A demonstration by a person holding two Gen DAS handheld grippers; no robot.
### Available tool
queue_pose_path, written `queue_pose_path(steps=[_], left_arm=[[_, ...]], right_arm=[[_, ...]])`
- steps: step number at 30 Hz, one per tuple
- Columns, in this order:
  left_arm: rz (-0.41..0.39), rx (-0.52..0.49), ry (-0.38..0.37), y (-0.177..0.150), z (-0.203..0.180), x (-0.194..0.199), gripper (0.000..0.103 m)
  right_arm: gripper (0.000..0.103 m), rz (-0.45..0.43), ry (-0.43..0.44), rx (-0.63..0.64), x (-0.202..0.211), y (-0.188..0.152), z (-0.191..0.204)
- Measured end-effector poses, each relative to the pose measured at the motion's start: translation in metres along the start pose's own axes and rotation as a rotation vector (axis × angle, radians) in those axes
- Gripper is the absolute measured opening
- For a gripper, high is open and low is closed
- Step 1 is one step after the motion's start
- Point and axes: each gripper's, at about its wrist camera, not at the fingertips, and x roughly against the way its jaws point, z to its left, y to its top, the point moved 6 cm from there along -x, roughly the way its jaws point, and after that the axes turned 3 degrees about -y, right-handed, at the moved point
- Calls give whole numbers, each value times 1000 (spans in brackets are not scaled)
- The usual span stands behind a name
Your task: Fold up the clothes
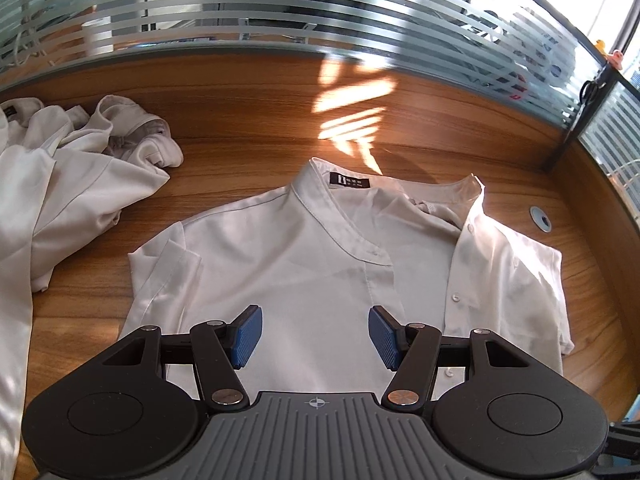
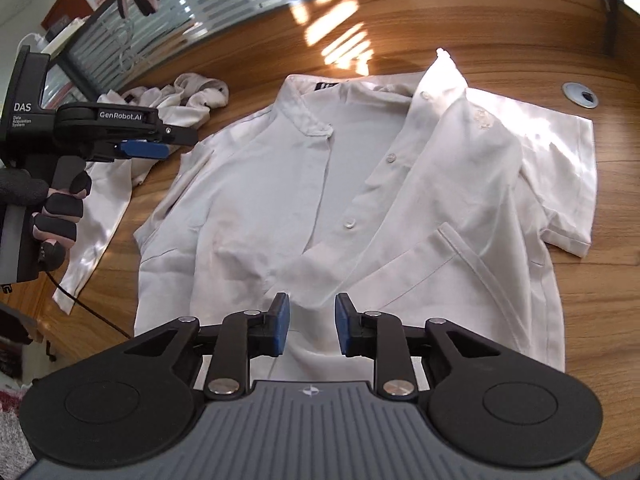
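Note:
A white short-sleeved shirt [image 1: 320,248] lies front up on the wooden table [image 1: 248,92], collar and black label at the far side, its buttoned front partly open. My left gripper [image 1: 315,316] hovers open over the shirt's lower left half, nothing between its blue pads [image 1: 248,334]. In the right wrist view the same shirt [image 2: 248,184] fills the middle. There my right gripper [image 2: 312,304] is open near the hem, its pads either side of a raised crease without clamping it. The left gripper [image 2: 160,148] shows at the left in a gloved hand [image 2: 56,216].
A heap of other white clothes [image 1: 60,184] lies left of the shirt, also seen as crumpled clothes [image 2: 192,96]. A round cable grommet [image 1: 540,217] sits to the right. A striped glass partition [image 1: 280,8] borders the table's far edge. The table's near edge [image 2: 60,320] is at lower left.

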Motion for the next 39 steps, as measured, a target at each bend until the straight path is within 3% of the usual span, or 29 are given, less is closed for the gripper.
queue_pose_path(steps=[5, 12, 21, 26, 27, 29, 31, 38, 39], left_arm=[[7, -56, -22, 17, -14, -16, 62], [9, -103, -22, 47, -41, -44, 62], [39, -118, -68, 86, -87, -90, 62], [78, -110, -173, 104, -118, -120, 62], [84, -108, -191, 107, -125, -128, 62], [97, -114, -216, 113, -139, -143, 62], [112, -129, -227, 117, -152, -159, 62], [163, -165, -255, 122, -193, -209, 59], [167, -173, -257, 121, -196, -213, 52]], right_arm=[[29, -25, -139, -41, -3, 5, -34], [29, 27, -212, 69, -45, 23, -69], [31, 58, -181, 126, -75, 36, -76], [31, 59, -173, 124, -81, 38, -78], [27, 60, -172, 124, -82, 38, -78], [10, 60, -169, 124, -84, 39, -79], [2, 60, -166, 123, -87, 40, -80], [2, 23, -145, 17, -59, 34, -77], [2, 17, -141, -2, -54, 33, -76]])
